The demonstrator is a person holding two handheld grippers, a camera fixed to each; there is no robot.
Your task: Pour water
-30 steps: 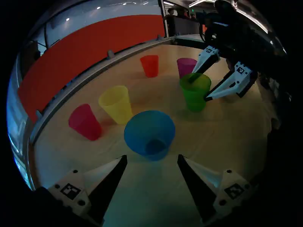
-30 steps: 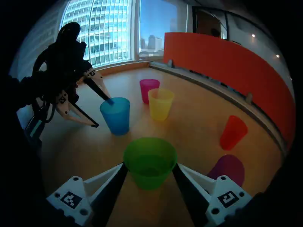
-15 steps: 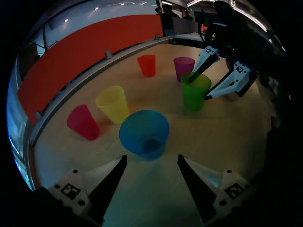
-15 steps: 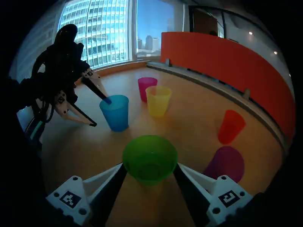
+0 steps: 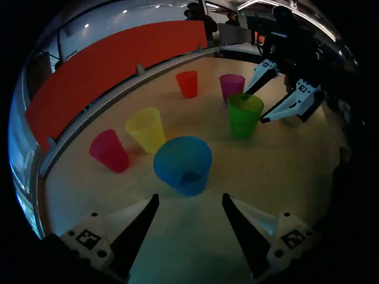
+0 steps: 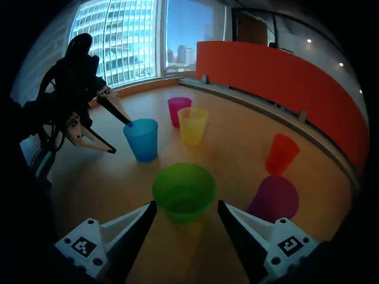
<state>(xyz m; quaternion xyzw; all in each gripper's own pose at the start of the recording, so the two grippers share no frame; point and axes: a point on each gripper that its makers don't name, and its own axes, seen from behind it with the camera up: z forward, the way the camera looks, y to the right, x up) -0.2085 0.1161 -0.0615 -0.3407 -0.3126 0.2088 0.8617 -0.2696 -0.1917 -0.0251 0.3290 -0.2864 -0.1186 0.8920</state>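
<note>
A blue cup [image 5: 183, 163] stands upright on the wooden table, just ahead of my left gripper [image 5: 189, 199], which is open with nothing between its fingers. Across the table a green cup [image 5: 245, 113] stands at the fingertips of the right gripper [image 5: 254, 107]. In the right gripper view, the green cup [image 6: 184, 191] sits just beyond my right gripper [image 6: 185, 204], also open and apart from it. The left gripper [image 6: 121, 137], held by a dark-sleeved person, has its tips beside the blue cup [image 6: 142, 139]. I cannot tell whether either cup holds water.
More cups stand upright: yellow [image 5: 145, 128], crimson [image 5: 109, 150], orange [image 5: 187, 84] and purple [image 5: 231, 86]. A red partition [image 5: 109, 61] runs along the table's far edge. In the right gripper view the purple cup [image 6: 275, 199] is close to the right finger.
Both grippers have drawn back a little from their cups. The right gripper's fingers, which flanked the green cup, now end just short of it. No cup has moved.
</note>
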